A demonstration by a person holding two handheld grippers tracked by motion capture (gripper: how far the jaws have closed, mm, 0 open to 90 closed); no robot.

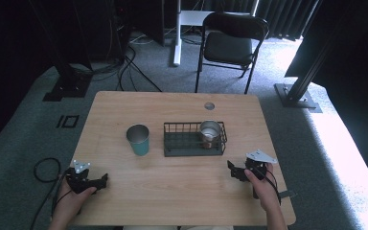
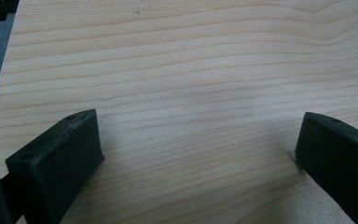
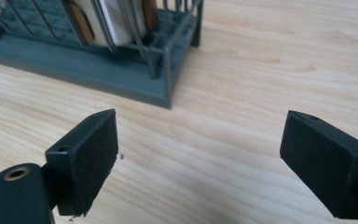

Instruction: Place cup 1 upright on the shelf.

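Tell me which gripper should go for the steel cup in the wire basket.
Right. The right gripper sits open just in front of the basket end holding the steel cup. The left gripper, also open, lies farther off, nearer the teal cup.

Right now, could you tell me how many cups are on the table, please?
2: a teal cup stands on the bare table left of the rack; a metal cup sits inside the rack's right end.

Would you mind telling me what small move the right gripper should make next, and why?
Probably ease the right gripper forward toward the metal cup in the wire basket. Its jaws stand open and empty, short of the basket's near corner, and that cup is nearer than the teal cup.
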